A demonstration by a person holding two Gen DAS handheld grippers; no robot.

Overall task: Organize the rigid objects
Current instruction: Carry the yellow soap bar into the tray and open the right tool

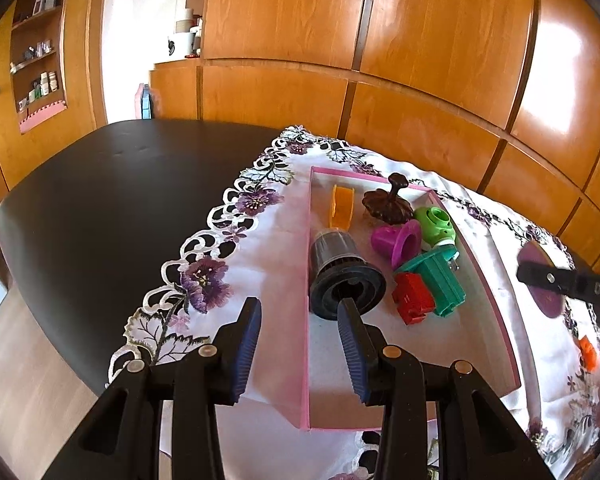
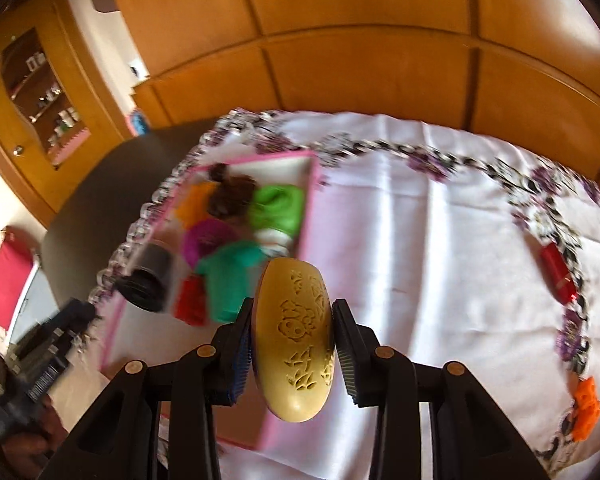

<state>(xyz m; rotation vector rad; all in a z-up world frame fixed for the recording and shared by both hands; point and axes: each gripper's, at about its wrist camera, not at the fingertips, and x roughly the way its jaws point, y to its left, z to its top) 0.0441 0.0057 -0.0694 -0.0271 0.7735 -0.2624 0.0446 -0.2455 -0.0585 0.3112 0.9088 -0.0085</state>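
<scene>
A pink-edged box (image 1: 306,280) on the embroidered white cloth holds a black cylinder (image 1: 342,276), a red block (image 1: 414,298), a teal piece (image 1: 436,280), a magenta cup (image 1: 396,242), a green piece (image 1: 436,222), a brown lid (image 1: 386,202) and an orange piece (image 1: 342,206). My left gripper (image 1: 298,318) is open and empty, straddling the box's left wall near the black cylinder. My right gripper (image 2: 292,340) is shut on a cream oval disc with carved figures (image 2: 294,340), held above the box's right wall (image 2: 306,216). It shows purple in the left wrist view (image 1: 544,276).
A red cylinder (image 2: 558,276) and an orange piece (image 2: 586,408) lie on the cloth (image 2: 420,220) to the right of the box. The dark table (image 1: 112,200) extends left of the cloth. Wooden cabinets stand behind.
</scene>
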